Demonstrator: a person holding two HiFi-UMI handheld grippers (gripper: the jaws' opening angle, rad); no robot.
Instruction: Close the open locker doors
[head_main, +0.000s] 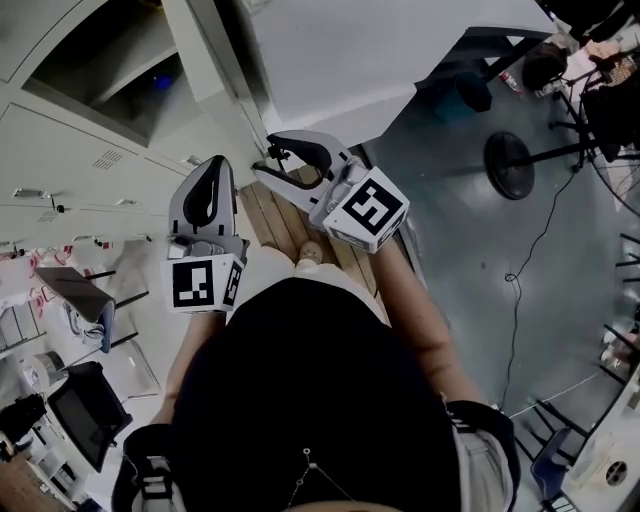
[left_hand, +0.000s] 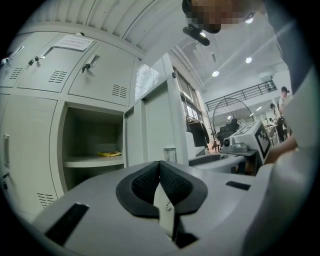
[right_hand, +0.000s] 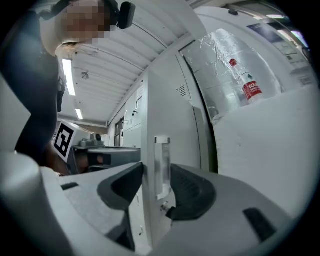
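The door (right_hand: 167, 100) stood open from the lockers (left_hand: 100, 75), its free edge turned toward the right gripper view. A clear handle (right_hand: 162, 165) was fixed upright on that edge. The right gripper (right_hand: 157, 171) had its jaws spread to either side of the edge, with the handle between them. The right pad stood clear of the handle, and the left pad lay just beside the door's face (touching or not, I could not tell).

In the left gripper view the door stood at the right of an open compartment (left_hand: 92, 135). There a shelf (left_hand: 92, 161) carried a small yellow thing (left_hand: 109, 153), and the locker doors above were shut. The left gripper (left_hand: 160, 165) had its jaws pressed together with nothing in them. In the head view it sat just beside the right gripper, at that gripper's left.

A plastic bag (left_hand: 146, 80) lay on top of the lockers, and the right gripper view showed a bottle (right_hand: 250, 87) with a red label inside it. Well apart from the door, a round black stand base (head_main: 512, 165) sat on the grey floor (head_main: 450, 230).
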